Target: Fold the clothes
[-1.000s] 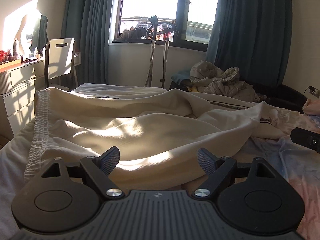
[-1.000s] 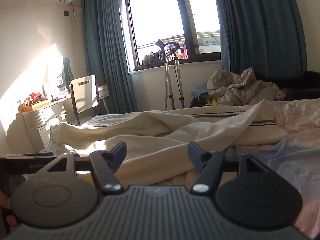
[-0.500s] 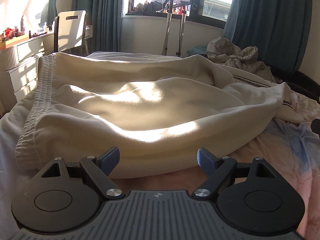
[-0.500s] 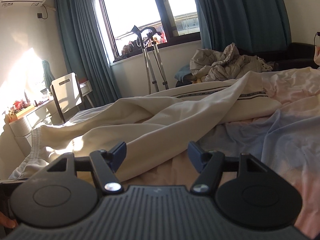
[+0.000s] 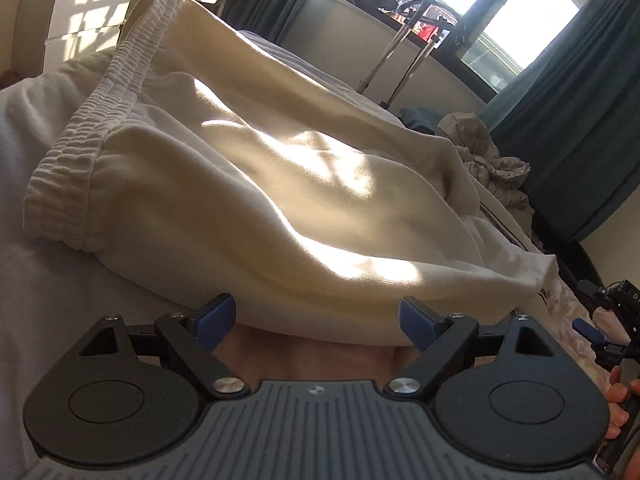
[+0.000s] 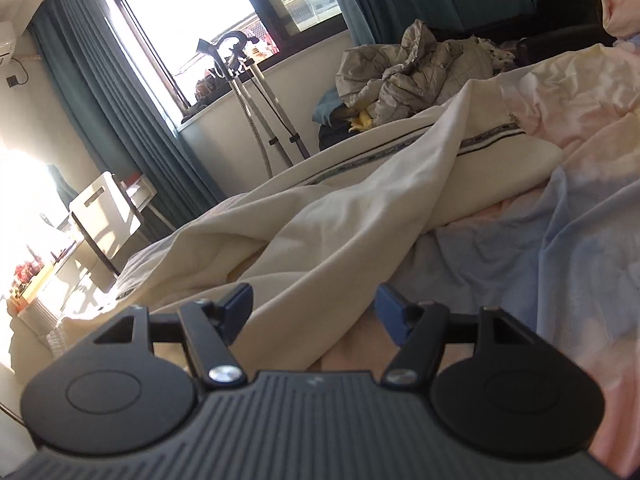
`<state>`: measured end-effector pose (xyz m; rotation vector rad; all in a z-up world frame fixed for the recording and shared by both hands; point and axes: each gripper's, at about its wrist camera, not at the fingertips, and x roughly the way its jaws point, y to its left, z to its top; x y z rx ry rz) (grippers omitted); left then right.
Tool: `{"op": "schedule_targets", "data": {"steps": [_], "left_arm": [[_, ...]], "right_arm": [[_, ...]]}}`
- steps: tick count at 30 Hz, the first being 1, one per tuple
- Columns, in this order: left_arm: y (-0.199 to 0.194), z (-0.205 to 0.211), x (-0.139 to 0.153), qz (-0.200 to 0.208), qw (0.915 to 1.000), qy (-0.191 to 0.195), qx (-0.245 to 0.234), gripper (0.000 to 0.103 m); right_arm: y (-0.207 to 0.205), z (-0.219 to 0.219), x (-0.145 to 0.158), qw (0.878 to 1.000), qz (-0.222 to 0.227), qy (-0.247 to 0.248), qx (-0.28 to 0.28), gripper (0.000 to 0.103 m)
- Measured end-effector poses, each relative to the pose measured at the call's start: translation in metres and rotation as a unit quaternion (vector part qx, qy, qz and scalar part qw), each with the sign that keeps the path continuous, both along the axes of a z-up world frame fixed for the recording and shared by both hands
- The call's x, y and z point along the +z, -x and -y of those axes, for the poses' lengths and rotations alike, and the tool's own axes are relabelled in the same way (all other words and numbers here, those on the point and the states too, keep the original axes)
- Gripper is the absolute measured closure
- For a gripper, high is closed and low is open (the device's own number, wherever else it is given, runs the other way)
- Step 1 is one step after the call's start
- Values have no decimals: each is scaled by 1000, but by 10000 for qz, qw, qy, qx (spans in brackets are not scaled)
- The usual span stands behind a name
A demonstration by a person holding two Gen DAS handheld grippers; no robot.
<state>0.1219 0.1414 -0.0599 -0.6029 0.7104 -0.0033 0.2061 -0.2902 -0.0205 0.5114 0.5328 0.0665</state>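
Since a second ago both views have dropped from a level look across the room to a tilted, close look at the cloth. The cream sweatpants [image 5: 280,184] now fill the left wrist view, where before they lay further ahead.

Left gripper [image 5: 316,318]: jaws spread wide and opening a little more; the near folded edge of the sweatpants lies just ahead of and between the blue pads, not pinched.

Right gripper [image 6: 314,308]: jaws spread, nothing pinched; a loose fold of a trouser leg [image 6: 360,216] runs down between them toward the camera. The right gripper also shows at the right edge of the left view, with fingers of the person's hand [image 5: 618,396] on its handle.

Reading: both tools have closed in on the near edge of the garment. This looks like the approach before a two-point grasp. No fold is made yet.

Orientation: the elastic waistband [image 5: 100,120] sits to the left of the left jaws and beyond them. The legs run off to the right, ending at a striped cuff [image 6: 492,134] far ahead and right of the right jaws. The long axis therefore lies across both jaws, left to right, on the bed [image 6: 560,240].
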Motion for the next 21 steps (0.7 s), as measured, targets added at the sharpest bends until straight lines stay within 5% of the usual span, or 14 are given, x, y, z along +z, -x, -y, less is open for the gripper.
{"op": "schedule_targets", "data": {"steps": [6,11,16,20,21], "left_arm": [[-4,-28,-24,-58,9935,1051,443,12],[-12,-33,-33,3,9893,1300,656,12],[-19,-43,-38,169,9824,1636,881,13],[-25,-52,-41,261,9773,1832,1029,17],[-26,-54,-42,245,9765,1853,1069,22]], "right_arm": [[-124,50,2,9961,-47,597,-650,32],[-214,103,-37,9891,-487,107,-1388,32],[-258,132,-67,9818,-645,59,-1783,39],[-268,147,-84,9792,-754,-65,-1884,89],[-262,146,-80,9805,-634,-58,-1859,94]]}}
